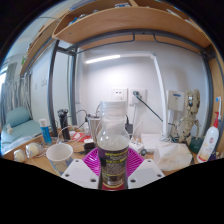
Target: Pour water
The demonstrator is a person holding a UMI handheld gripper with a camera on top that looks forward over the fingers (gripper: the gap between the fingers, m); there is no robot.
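Note:
A clear plastic water bottle with a dark label stands upright between my fingers. Both magenta pads press against its sides, so my gripper is shut on the bottle. The bottle's upper part is transparent, and its cap end rises near the middle of the view. A white cup sits on the desk to the left of the bottle, just beyond the left finger. The bottle's base is hidden below the fingers.
A cluttered desk holds small bottles and cables to the right, with a white spray bottle at the far right. A blue item lies at the left. A wooden shelf runs overhead. A white wall stands behind.

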